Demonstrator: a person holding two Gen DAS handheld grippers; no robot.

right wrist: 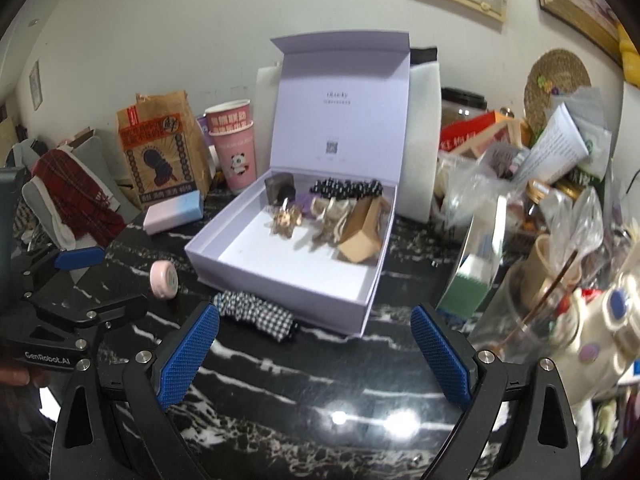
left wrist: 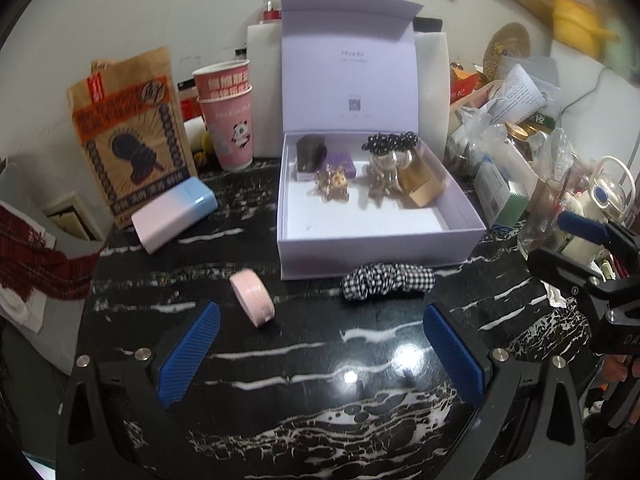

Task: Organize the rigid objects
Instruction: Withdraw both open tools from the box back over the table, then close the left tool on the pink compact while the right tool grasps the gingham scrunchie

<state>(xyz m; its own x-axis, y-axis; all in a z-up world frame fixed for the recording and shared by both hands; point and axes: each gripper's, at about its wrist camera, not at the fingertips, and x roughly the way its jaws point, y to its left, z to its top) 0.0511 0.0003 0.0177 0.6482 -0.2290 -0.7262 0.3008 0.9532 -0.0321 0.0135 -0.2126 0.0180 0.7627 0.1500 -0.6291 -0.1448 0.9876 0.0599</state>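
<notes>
Left gripper [left wrist: 321, 314] spread wide, empty, right gripper [right wrist: 315, 318] likewise spread, empty, pink round case [left wrist: 253, 298] on edge on black marble table [left wrist: 320, 380], near open lavender box [left wrist: 376, 240], checked scrunchie [left wrist: 387, 280] touching box front

A lilac box [left wrist: 380, 240] stands open, lid upright, holding a dark cube [left wrist: 310, 154], gold box [left wrist: 422, 184] and hair clips [left wrist: 334, 186] along its back wall. A pink round case [left wrist: 252, 298] stands on edge left-front of it; a checked scrunchie [left wrist: 386, 280] touches its front wall.
</notes>
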